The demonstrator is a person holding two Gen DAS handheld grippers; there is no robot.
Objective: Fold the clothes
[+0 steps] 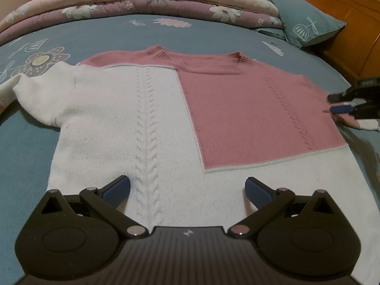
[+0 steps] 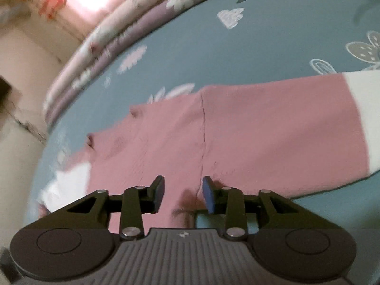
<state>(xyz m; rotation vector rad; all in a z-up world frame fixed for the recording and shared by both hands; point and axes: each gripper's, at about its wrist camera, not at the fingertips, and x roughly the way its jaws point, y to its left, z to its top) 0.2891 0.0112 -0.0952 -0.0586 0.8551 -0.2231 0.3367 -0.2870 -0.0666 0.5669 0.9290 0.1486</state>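
Lying flat on the bed (image 1: 28, 142) for folding, the pink-and-white sweater (image 1: 166, 118) spread just ahead of the left gripper (image 1: 187, 187), its jaws wide and empty, while the right gripper (image 2: 182, 193), part-spread and pinching nothing, hovered over its pink side.

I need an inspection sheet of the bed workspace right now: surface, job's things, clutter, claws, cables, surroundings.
Surface: blue flower-print bedsheet.
Job's things: pink-and-white cable-knit sweater lying flat, front up; its white sleeve spread out at the picture's left.
Clutter: nothing seen on the sheet beside the sweater.
Claws: left claw open above the white hem; right claw open, nothing between its pads, over the pink sleeve.
Cables: nothing seen.
Surroundings: folded floral quilt, blue pillow, wooden headboard.
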